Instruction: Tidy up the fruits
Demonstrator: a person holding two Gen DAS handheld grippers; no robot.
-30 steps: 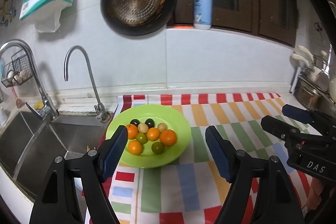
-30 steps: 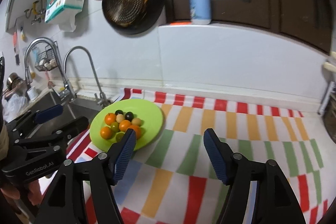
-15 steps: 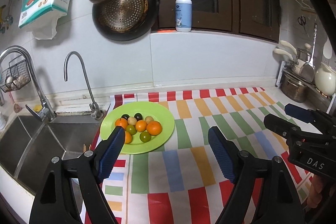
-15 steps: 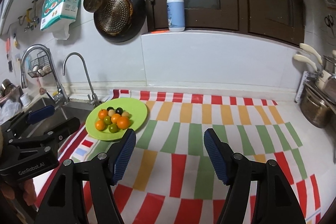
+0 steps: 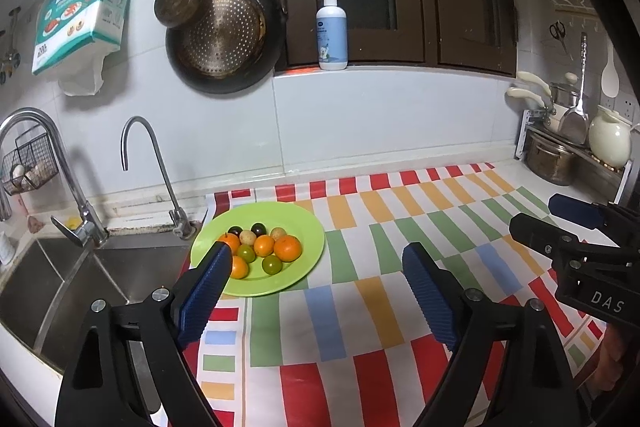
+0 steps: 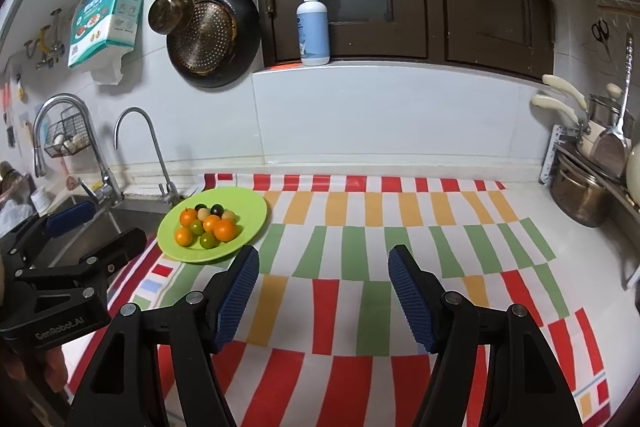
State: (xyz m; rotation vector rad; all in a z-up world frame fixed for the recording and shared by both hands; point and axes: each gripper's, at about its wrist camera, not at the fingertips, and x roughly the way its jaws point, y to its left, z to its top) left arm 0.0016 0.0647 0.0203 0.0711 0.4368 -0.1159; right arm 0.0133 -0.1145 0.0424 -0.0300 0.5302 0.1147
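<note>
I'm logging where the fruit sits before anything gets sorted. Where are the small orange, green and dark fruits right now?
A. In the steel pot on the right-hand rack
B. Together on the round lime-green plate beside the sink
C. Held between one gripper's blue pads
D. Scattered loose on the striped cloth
B: the small orange, green and dark fruits lie clustered on the round lime-green plate, at the striped cloth's sink-side edge; neither gripper holds anything.

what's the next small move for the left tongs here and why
Probably ease the left tongs forward and down toward the green plate. They are open and have just been widening, with nothing between them, and all the fruit, such as the big orange, sits on that plate ahead, untouched.
</note>
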